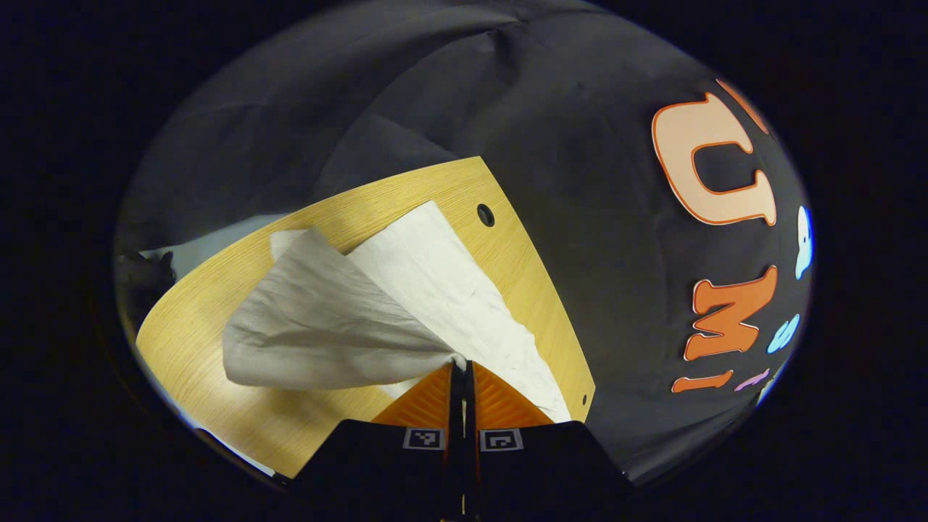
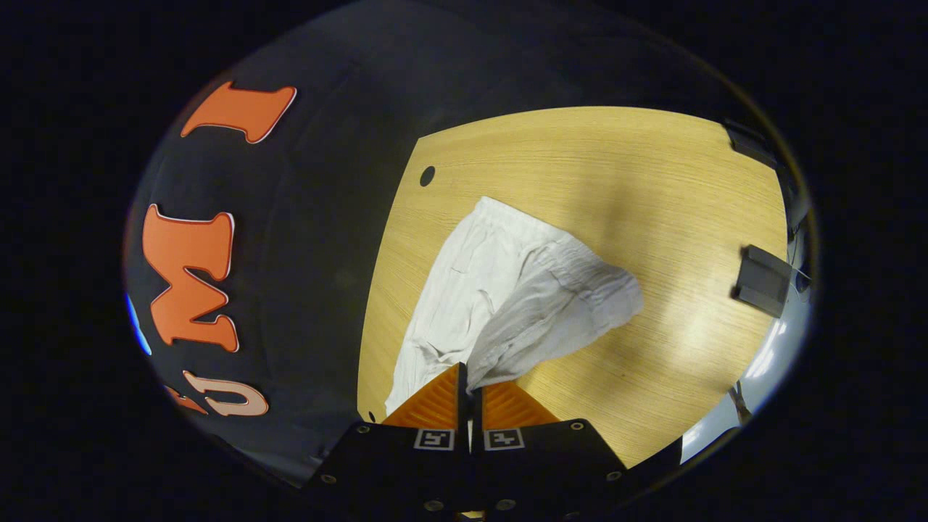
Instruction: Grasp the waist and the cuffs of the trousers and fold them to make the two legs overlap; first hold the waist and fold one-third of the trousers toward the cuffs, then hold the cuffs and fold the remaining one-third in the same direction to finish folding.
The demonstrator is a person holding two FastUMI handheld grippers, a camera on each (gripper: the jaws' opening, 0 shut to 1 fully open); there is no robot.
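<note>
White trousers (image 1: 406, 290) lie on the wooden table (image 1: 196, 341), one leg flat along the table's far edge and the other lifted off it. In the left gripper view, my left gripper (image 1: 461, 365) is shut on the raised leg's end, which hangs in a sagging fold to the left. In the right gripper view, my right gripper (image 2: 465, 371) is shut on the other end of the raised layer of the trousers (image 2: 507, 290). The elastic waistband (image 2: 580, 264) bunches in the air to the right, above the table (image 2: 652, 181).
The black booth cloth (image 1: 580, 145) hangs close behind the table's far edge. A round cable hole (image 1: 485, 214) sits near the table corner. A dark grey block (image 2: 761, 279) juts in at the table's right side in the right gripper view.
</note>
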